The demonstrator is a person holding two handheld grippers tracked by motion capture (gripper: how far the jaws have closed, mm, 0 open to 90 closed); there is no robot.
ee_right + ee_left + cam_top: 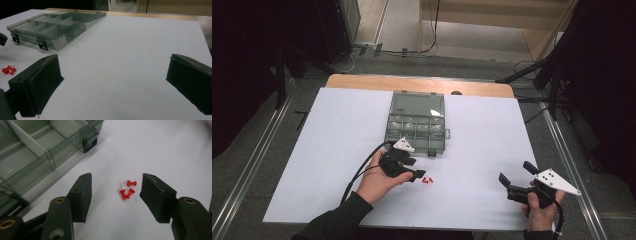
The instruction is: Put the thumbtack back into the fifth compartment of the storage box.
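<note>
Three red pushpins lie in a small cluster on the white table cover, just in front of a clear compartment box whose lid is folded back. My left gripper is open and held low right beside the pins. In the left gripper view the pushpins lie on the sheet between and slightly beyond the two spread jaws of the left gripper, untouched. My right gripper is open at the front right, holding nothing. In the right gripper view its jaws frame bare white sheet, with the pushpins far left.
The box's compartments look empty, and its front latches hang open. The white sheet covers most of a wooden table. Metal rails run along both sides, with cables on the floor behind.
</note>
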